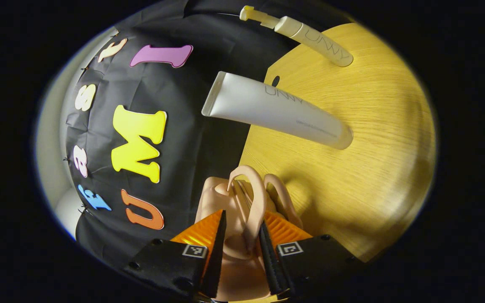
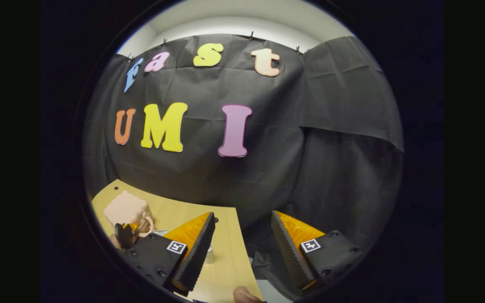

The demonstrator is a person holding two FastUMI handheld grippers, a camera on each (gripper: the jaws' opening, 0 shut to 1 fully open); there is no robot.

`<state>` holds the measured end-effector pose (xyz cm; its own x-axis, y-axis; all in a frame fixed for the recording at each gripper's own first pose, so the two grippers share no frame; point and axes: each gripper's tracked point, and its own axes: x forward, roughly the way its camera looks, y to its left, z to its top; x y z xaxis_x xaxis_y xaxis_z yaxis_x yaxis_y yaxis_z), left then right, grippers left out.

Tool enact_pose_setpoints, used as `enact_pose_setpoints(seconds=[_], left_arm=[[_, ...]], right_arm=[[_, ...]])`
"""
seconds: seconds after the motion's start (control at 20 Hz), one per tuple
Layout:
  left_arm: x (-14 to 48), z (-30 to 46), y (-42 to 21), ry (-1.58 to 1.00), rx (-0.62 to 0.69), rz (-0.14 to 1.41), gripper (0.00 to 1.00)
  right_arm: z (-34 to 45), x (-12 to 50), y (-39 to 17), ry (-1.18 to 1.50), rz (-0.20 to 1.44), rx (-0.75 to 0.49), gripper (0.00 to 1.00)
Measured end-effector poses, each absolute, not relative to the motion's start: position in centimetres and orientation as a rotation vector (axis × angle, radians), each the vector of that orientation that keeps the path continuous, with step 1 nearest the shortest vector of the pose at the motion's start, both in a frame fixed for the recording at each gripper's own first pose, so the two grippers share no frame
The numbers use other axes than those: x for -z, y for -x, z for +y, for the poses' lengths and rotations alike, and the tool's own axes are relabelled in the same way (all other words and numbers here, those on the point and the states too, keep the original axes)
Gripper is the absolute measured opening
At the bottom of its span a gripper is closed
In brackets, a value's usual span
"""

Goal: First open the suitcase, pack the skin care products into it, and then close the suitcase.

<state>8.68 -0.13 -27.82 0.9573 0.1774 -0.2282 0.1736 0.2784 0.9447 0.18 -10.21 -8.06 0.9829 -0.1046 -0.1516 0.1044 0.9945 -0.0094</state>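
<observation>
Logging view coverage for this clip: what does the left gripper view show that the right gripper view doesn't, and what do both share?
Left gripper view alone: the white tube and the pump bottle, plus the left gripper closed on the suitcase handle. Right gripper view alone: the right gripper, open and holding nothing. Shared: the pink suitcase, the wooden table.

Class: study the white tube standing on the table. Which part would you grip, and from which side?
Grip the white tube around its round mid-body, coming from the side. It stands upright on its cap on the wooden table, so both flanks are free; the flat crimped end is probably too thin for a steady hold.
</observation>
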Motion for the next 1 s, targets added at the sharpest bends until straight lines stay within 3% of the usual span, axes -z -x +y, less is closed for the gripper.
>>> enact_pose_setpoints(seconds=[0.25,0.3,0.6,1.0], left_arm=[[28.2,-0.6,-8.7,-1.278,0.104,0.399,0.18],[27.9,-0.4,-8.6,-1.265,0.11,0.415,0.08],[22.3,1.2,-8.2,-1.12,0.094,0.436,0.03],[11.9,10.1,-8.2,-0.849,-0.021,0.394,0.03]], right_arm=[[-9.8,8.8,0.1,-0.003,0.17,0.092,0.8],[-9.6,8.8,0.1,-0.005,0.171,0.088,0.8],[-8.0,7.9,-0.1,-0.016,0.157,0.069,0.8],[-4.0,6.4,-0.9,-0.023,0.12,0.055,0.78]])
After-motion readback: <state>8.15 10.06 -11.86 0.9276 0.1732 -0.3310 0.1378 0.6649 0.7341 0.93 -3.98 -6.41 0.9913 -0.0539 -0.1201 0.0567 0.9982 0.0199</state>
